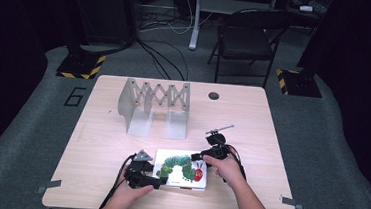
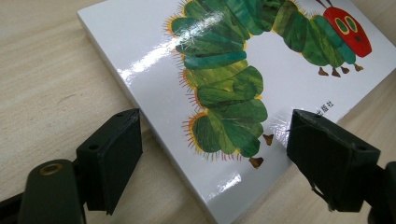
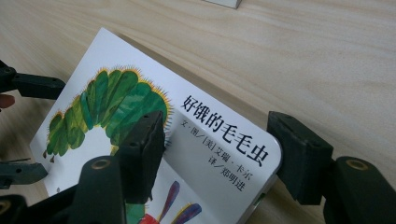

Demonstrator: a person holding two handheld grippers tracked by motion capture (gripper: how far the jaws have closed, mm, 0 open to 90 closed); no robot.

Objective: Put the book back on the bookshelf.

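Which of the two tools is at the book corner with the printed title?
The right tool, astride the title corner of the book; the left tool is at the corner by the caterpillar picture's green tail end.

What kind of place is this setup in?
Probably a lab or data-collection studio, not a home: a bare light wooden table on grey carpet, black-and-yellow hazard-striped stand bases, loose cables across the floor, and a black folding chair against dark surroundings.
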